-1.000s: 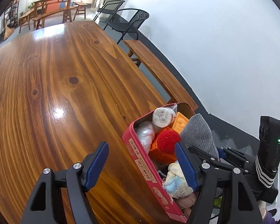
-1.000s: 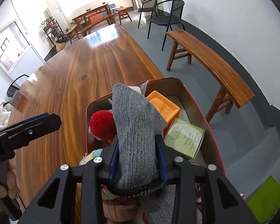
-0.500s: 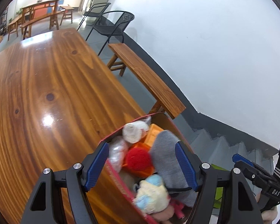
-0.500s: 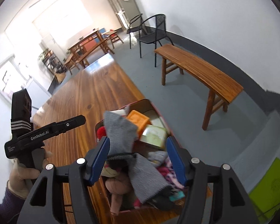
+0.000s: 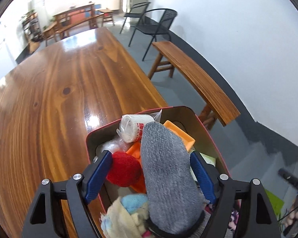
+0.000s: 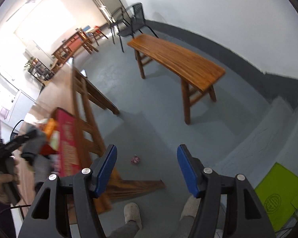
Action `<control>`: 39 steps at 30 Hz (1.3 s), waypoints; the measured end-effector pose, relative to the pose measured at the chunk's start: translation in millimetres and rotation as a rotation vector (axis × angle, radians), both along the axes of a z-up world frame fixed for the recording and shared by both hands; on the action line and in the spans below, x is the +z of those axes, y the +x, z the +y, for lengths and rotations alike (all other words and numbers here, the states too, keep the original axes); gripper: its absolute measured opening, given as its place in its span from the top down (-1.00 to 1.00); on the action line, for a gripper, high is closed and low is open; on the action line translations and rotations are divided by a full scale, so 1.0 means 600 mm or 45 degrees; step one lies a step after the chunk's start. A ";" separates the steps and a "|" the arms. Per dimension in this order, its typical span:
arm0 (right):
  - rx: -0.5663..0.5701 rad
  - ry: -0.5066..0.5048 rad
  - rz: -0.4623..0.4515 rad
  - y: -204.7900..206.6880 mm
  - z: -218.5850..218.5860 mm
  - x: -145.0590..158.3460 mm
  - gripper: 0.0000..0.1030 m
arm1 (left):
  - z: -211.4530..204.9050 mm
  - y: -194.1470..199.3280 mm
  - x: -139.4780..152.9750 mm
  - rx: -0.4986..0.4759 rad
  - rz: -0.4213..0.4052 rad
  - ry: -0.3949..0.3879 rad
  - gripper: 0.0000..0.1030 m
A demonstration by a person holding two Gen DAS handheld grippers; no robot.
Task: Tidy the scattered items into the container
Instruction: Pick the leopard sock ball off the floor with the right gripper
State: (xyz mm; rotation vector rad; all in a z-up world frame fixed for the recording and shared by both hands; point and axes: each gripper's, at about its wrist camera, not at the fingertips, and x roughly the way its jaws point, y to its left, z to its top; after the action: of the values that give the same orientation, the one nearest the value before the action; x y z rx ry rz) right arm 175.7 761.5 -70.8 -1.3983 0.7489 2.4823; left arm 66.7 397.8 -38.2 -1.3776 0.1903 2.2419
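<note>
The red container (image 5: 93, 136) stands at the table's near right edge, filled with items. A grey sock (image 5: 166, 170) lies on top of them, beside a red pom-pom (image 5: 123, 170), an orange block (image 5: 180, 134), a white wrapped roll (image 5: 135, 127) and a fluffy blue-and-cream toy (image 5: 127, 216). My left gripper (image 5: 151, 176) is open, low over the container, with the sock and the pom-pom between its blue pads. My right gripper (image 6: 146, 169) is open and empty, off the table over the floor. The container (image 6: 64, 138) shows at the left of the right wrist view.
The long wooden table (image 5: 49, 91) stretches away to the left. A wooden bench (image 5: 192, 79) and black chairs (image 5: 153, 25) stand by the white wall. A small pink item (image 6: 135, 159) and a green sheet (image 6: 278, 196) lie on the grey floor.
My right gripper opened, let go of the grey sock in the container and swung away to the right over the floor. My left gripper moved in over the container, around the sock.
</note>
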 end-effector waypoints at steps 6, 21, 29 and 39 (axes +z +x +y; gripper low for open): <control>0.123 -0.038 -0.206 -0.012 0.057 -0.150 -0.30 | -0.021 0.050 0.045 0.106 0.036 -0.019 -0.59; 0.424 -0.158 -0.316 -0.121 0.004 -0.398 -0.30 | -0.030 0.033 -0.009 0.299 0.022 0.018 -0.59; 0.711 -0.163 -0.320 -0.289 -0.096 -0.658 -0.30 | -0.039 0.032 -0.018 0.280 0.116 0.087 -0.75; 1.134 -0.150 -0.374 -0.443 -0.327 -0.977 -0.31 | -0.063 0.025 -0.050 0.310 0.201 0.223 -0.93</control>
State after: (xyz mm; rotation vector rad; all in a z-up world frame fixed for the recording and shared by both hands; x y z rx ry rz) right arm -90.2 565.5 -657.0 -2.4897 0.2156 2.6949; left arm 81.9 359.8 -68.0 -1.1852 -0.1259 2.5009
